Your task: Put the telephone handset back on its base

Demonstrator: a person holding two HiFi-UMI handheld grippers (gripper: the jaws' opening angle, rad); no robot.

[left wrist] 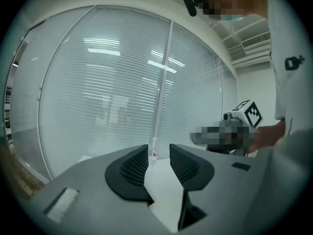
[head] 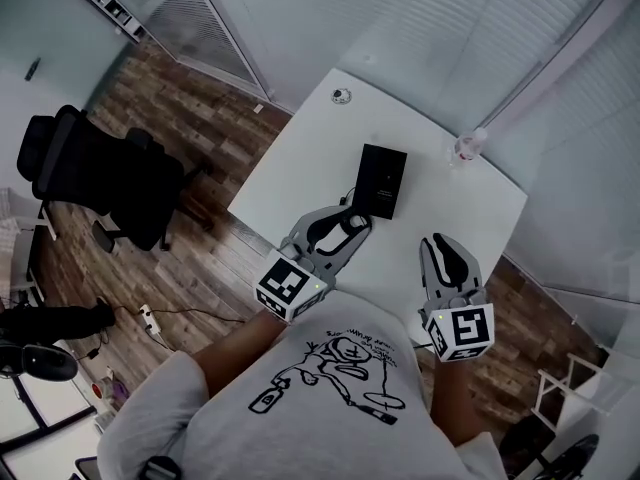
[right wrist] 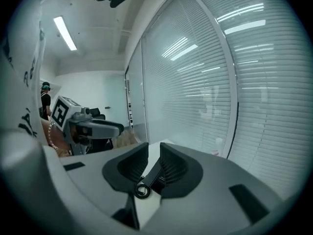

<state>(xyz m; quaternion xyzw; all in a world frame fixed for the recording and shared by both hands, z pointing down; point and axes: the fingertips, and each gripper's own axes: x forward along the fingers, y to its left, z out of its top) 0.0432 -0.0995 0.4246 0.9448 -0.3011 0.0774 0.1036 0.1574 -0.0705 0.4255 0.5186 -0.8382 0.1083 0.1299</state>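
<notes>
On the white rectangular table point(head: 300, 168), the flat black telephone point(head: 383, 178) lay just ahead of the left gripper point(head: 352, 220), its coiled black cord point(head: 349, 200) at the near side. The handset could not be told apart from the base.

The head view alone took in the black office chair point(head: 100, 168) on the wood-plank floor, well clear of the table.

Left gripper view: left gripper point(left wrist: 159, 153) jaws narrowly apart, nothing between them; beyond the gap, the clear plastic bottle point(left wrist: 154, 151), which stood at the table's far edge.

Right gripper view: right gripper point(right wrist: 154, 148) jaws narrowly apart, gripping nothing; telephone point(right wrist: 155, 173) and cord point(right wrist: 142, 191) visible on the table past the gap.

Square black-and-white markers on both gripper cubes. Print on the person's shirt too small to read.
</notes>
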